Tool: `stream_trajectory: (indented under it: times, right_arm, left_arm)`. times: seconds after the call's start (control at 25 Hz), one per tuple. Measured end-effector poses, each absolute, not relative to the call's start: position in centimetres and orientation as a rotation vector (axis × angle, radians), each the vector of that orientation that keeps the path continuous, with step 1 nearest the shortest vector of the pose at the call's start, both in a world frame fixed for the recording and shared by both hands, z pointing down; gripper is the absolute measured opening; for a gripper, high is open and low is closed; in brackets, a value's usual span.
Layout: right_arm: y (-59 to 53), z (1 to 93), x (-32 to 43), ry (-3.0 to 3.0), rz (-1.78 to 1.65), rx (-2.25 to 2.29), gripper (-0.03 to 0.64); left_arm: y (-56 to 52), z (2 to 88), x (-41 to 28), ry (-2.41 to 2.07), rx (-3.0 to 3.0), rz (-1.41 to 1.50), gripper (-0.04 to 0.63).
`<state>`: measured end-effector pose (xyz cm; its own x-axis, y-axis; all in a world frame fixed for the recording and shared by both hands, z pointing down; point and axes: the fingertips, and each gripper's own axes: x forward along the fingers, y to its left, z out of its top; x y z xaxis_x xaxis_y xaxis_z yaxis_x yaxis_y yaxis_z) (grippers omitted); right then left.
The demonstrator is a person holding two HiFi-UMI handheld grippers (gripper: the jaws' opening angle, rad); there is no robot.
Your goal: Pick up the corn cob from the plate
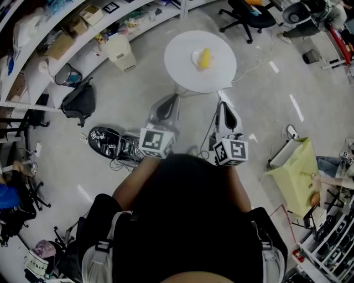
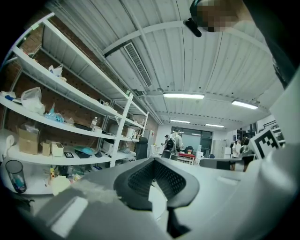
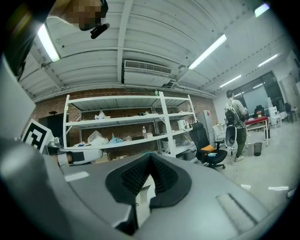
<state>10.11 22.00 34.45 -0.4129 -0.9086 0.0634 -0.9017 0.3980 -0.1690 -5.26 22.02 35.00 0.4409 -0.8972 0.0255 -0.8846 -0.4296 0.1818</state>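
Observation:
In the head view a yellow corn cob (image 1: 205,58) lies on a small white plate (image 1: 195,57) near the middle of a round white table (image 1: 180,63). My left gripper (image 1: 172,99) and right gripper (image 1: 222,106) are held side by side close to my body, their tips at the table's near edge, well short of the plate. Both point level towards the table. In the left gripper view the jaws of the left gripper (image 2: 154,161) meet with nothing between them. The right gripper (image 3: 150,157) looks the same in its own view. Neither gripper view shows the corn.
Shelving with boxes runs along the upper left (image 1: 66,38), with a white bin (image 1: 121,53) and a black bag (image 1: 79,102) on the floor beside it. An office chair (image 1: 249,14) stands beyond the table. A yellow bag (image 1: 297,176) sits at the right.

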Motion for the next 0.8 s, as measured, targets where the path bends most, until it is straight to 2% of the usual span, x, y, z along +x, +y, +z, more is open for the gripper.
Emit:
stream_trajectory:
  times: [0.8]
  right_arm:
    - [20.0,35.4,6.6,2.504,-0.288,-1.820,0.006]
  left_arm:
    - [18.6,35.3,-8.0,-1.438,2.579,-0.137,-0.003]
